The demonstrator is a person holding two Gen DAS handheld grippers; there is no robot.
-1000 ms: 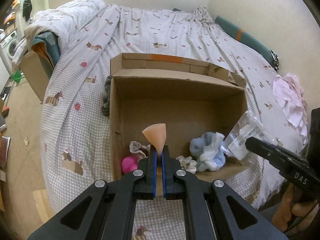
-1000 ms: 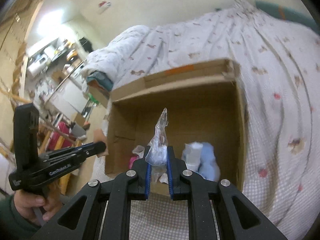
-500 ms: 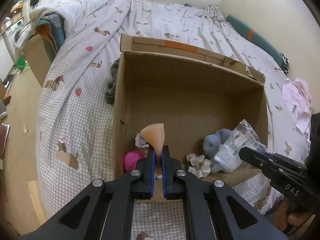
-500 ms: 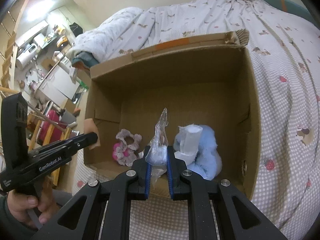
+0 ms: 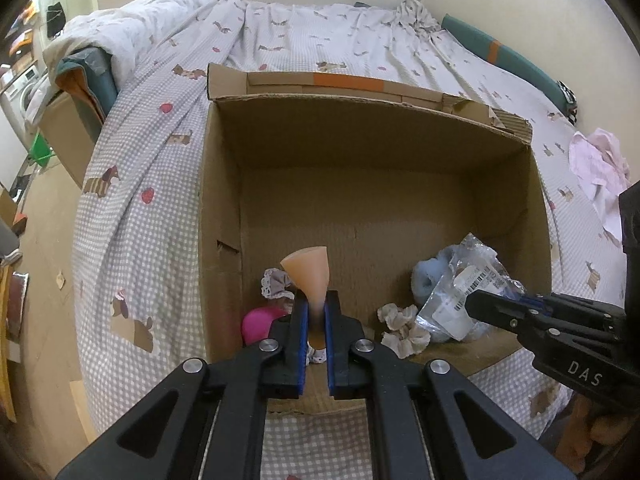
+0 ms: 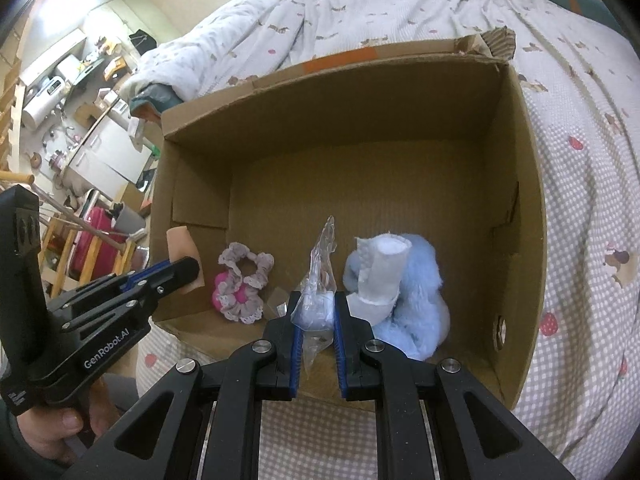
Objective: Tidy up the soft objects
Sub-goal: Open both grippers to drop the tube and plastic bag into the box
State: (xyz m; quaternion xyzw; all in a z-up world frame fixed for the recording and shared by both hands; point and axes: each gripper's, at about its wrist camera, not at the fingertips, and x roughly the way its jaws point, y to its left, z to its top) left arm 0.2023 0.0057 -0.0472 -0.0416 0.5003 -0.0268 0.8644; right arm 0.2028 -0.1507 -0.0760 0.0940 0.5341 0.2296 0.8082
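Note:
An open cardboard box (image 5: 360, 144) (image 6: 524, 168) sits on the bed. My left gripper (image 5: 314, 312) (image 6: 188, 276) is shut on a peach wedge sponge (image 5: 310, 276) (image 6: 182, 244), held over the box's near left corner. My right gripper (image 6: 316, 312) (image 5: 476, 304) is shut on a clear plastic packet (image 6: 320, 276) (image 5: 460, 292), held over the near right part of the box. On the box floor lie a fluffy blue toy (image 6: 416, 292) (image 5: 430, 280) with a white roll (image 6: 378, 276), a pink ball (image 5: 260, 322), a grey-pink scrunchie (image 6: 244, 280) and a beige scrunchie (image 5: 402, 328).
The bed (image 5: 152, 184) has a checked quilt printed with dogs. A pink cloth (image 5: 600, 164) lies on it at the right. A teal bolster (image 5: 504, 56) runs along the wall. Left of the bed are another carton (image 5: 64, 136) and cluttered furniture (image 6: 80, 92).
Both grippers have sunk toward the box with their loads, so the box looms larger and its floor shows more fully. The grips are unchanged.

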